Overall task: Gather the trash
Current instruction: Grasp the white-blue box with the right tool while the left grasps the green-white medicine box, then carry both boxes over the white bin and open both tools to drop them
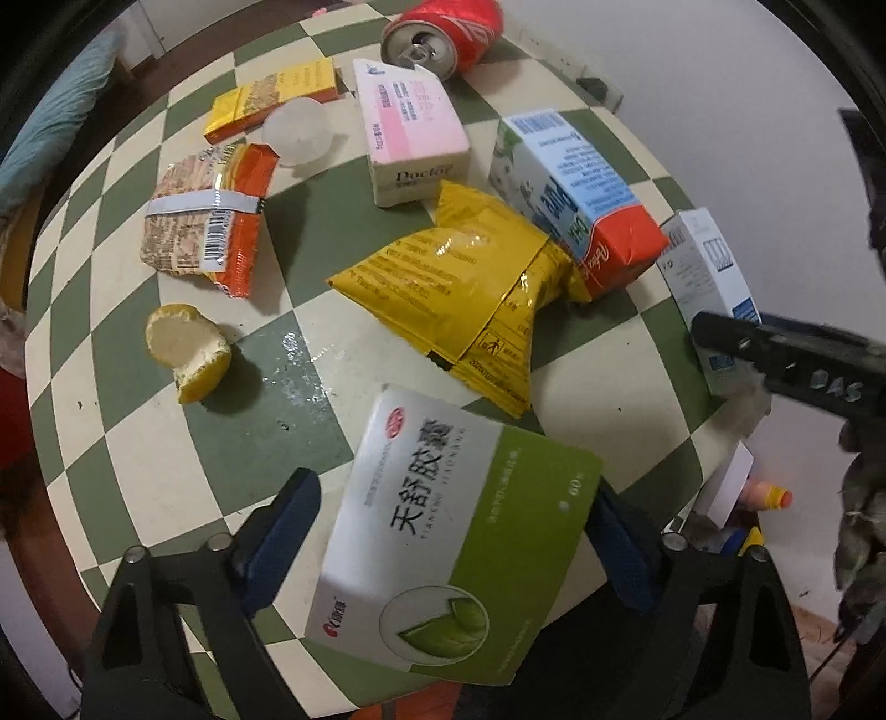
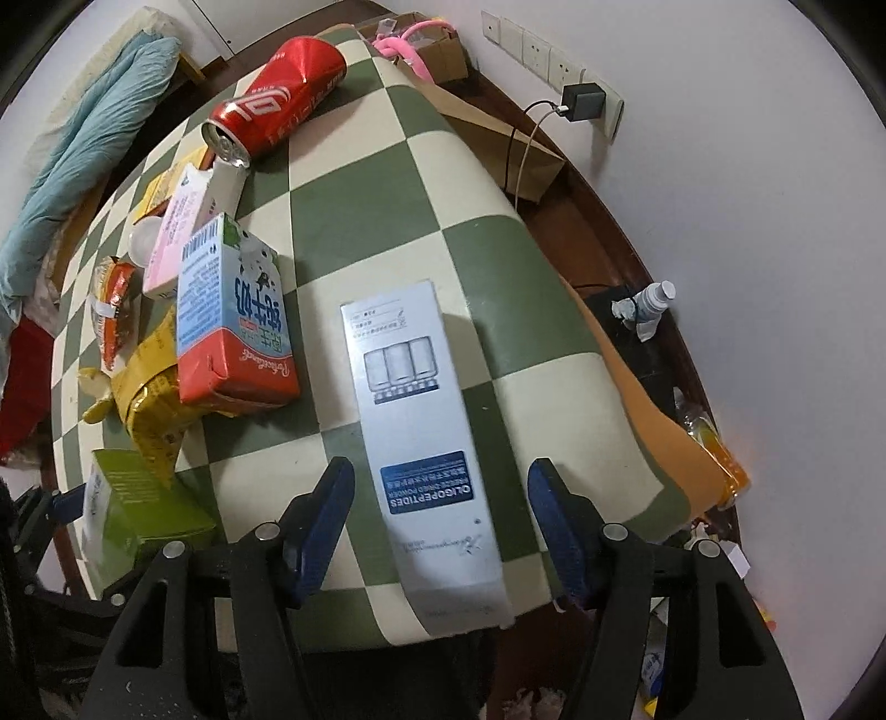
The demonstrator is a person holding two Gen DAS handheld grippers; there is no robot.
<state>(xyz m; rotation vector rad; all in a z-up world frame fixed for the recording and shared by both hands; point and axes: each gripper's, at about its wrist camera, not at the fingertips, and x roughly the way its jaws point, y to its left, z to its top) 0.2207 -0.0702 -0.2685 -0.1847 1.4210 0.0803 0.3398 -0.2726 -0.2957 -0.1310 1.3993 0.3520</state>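
Checkered green-and-cream cloth covers the table, its edge dropping off at the right to dark floor along a white wall. Wall sockets with a plugged charger sit above a brown paper bag. Blue bedding lies beyond the far left edge.

Trash on cloth: red can on its side, pink box, yellow box, noodle packet, lemon half, yellow pouch under a milk carton.

Left gripper: jaws wide, straddling a green-and-white box at the near edge; pads appear apart from it.

Right gripper: jaws part open, either side of a long white box lying flat, not touching it.
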